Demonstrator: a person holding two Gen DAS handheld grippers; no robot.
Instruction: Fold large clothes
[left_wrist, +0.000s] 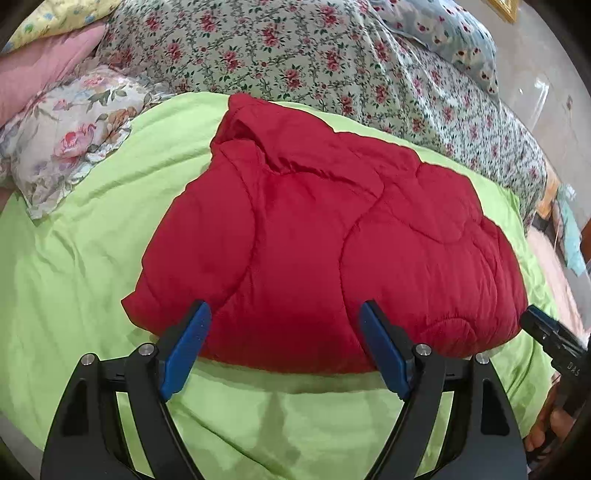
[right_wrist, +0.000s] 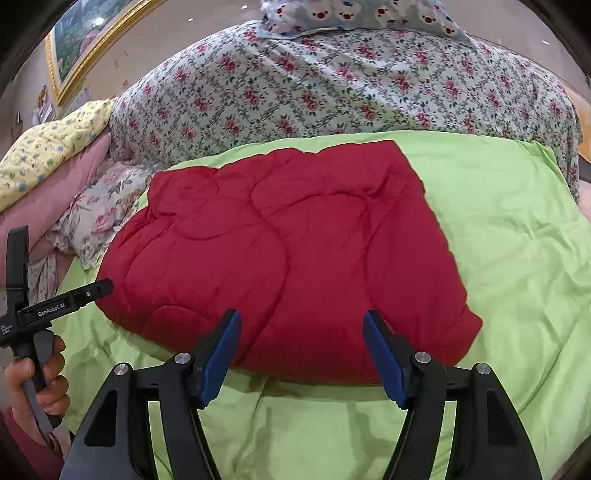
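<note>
A red quilted padded garment (left_wrist: 325, 236) lies folded into a thick bundle on a lime green sheet (left_wrist: 74, 266). It also shows in the right wrist view (right_wrist: 288, 258) on the same sheet (right_wrist: 517, 240). My left gripper (left_wrist: 284, 314) is open and empty, just above the bundle's near edge. My right gripper (right_wrist: 301, 321) is open and empty, also at the near edge. The right gripper's body shows at the right edge of the left view (left_wrist: 554, 339). The left gripper's body and the hand holding it show at the left of the right view (right_wrist: 48, 310).
A floral quilt (left_wrist: 280, 59) is heaped behind the green sheet. A rose-print pillow (left_wrist: 70, 136) and pink fabric (left_wrist: 40, 70) lie at the left. A bear-print blue pillow (right_wrist: 369, 14) lies on top at the back. A framed picture (right_wrist: 85, 40) hangs at the left.
</note>
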